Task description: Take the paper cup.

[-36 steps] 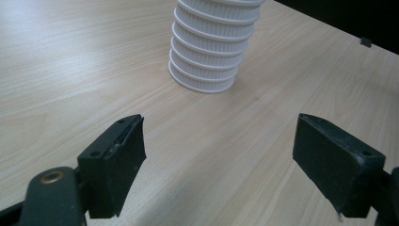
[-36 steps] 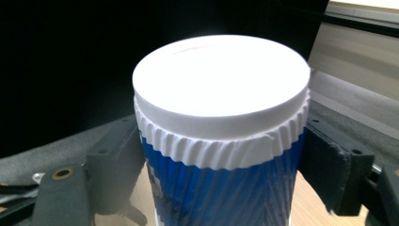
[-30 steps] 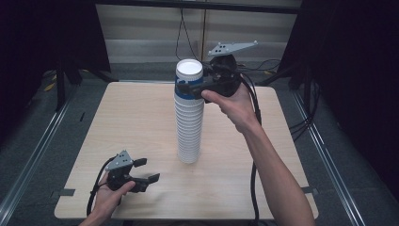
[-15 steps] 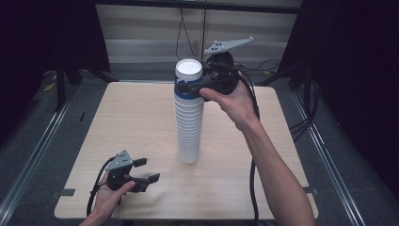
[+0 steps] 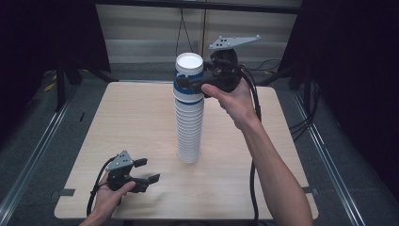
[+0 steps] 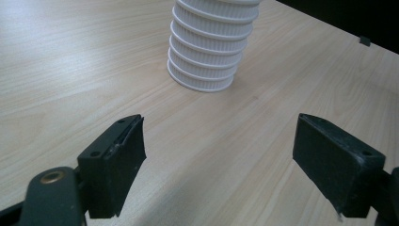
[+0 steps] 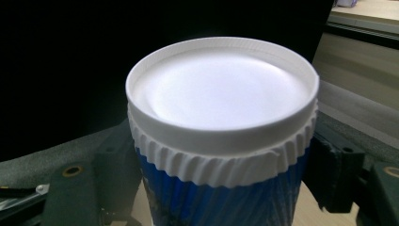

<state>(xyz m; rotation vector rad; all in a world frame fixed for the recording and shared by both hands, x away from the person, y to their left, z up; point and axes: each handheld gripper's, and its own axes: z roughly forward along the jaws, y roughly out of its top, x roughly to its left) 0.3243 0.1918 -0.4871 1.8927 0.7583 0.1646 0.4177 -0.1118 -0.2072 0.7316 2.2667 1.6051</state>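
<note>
A tall stack of white ribbed paper cups (image 5: 189, 122) stands upright near the middle of the wooden bench (image 5: 141, 117). The topmost cup (image 5: 189, 77) differs from the rest: it carries a blue sleeve below a white ribbed collar, and its white rim faces upward.

The right hand-held gripper (image 5: 190, 87) is level with the top of the stack, reaching in from the right. Its jaws have just been closing, with the blue-sleeved cup between them; in the right gripper view (image 7: 221, 188) the black jaws sit against both sides of the blue sleeve, pinching it. The right hand (image 5: 235, 101) holds the tool body behind the cup.

The left hand-held gripper (image 5: 146, 172) rests low over the near left part of the bench, well apart from the stack. Its jaws are spread wide with nothing between them; the left gripper view (image 6: 221, 155) shows bare wood in the gap and the base of the stack beyond.
</note>
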